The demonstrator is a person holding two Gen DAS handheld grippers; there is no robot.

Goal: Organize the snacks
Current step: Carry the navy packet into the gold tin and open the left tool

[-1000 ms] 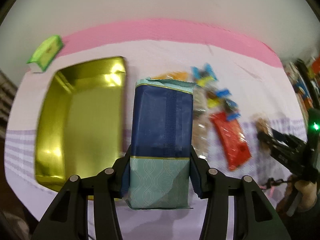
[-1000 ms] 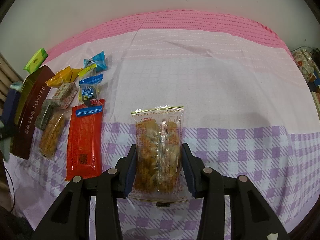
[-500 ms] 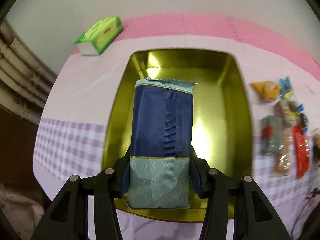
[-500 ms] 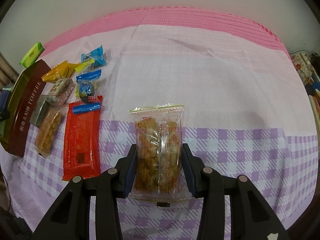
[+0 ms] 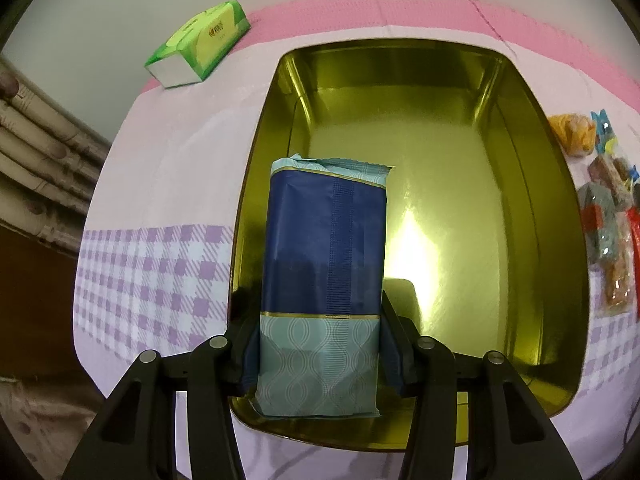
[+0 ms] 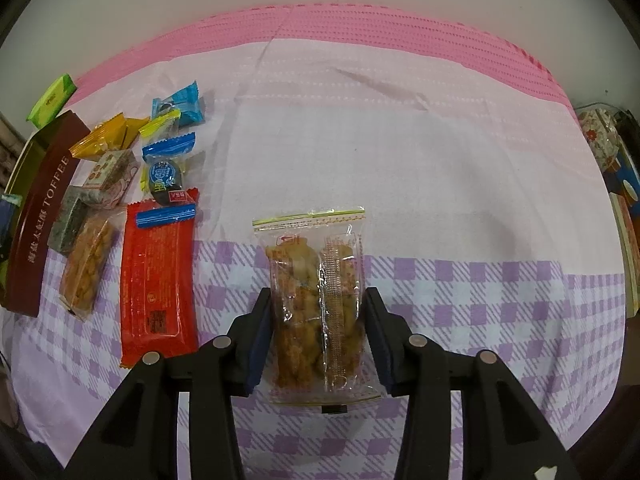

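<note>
My left gripper (image 5: 318, 354) is shut on a navy and teal snack pack (image 5: 326, 264) and holds it over the near left part of the gold tin (image 5: 540, 216), which is otherwise bare inside. My right gripper (image 6: 318, 338) is shut on a clear bag of golden fried snacks (image 6: 316, 304) above the checked cloth. The tin's brown outer wall reading TOFFEE (image 6: 38, 216) shows at the far left of the right wrist view.
A red wrapper (image 6: 158, 284), a clear bag of brown snack (image 6: 86, 264), blue, yellow and orange candies (image 6: 176, 108) lie beside the tin. A green tissue pack (image 5: 200, 44) lies at the back left. Pink and purple-checked cloth covers the table.
My left gripper has swung left with the navy pack, from beside the tin to over it, and moved lower toward it. My right gripper has held nearly still with its bag.
</note>
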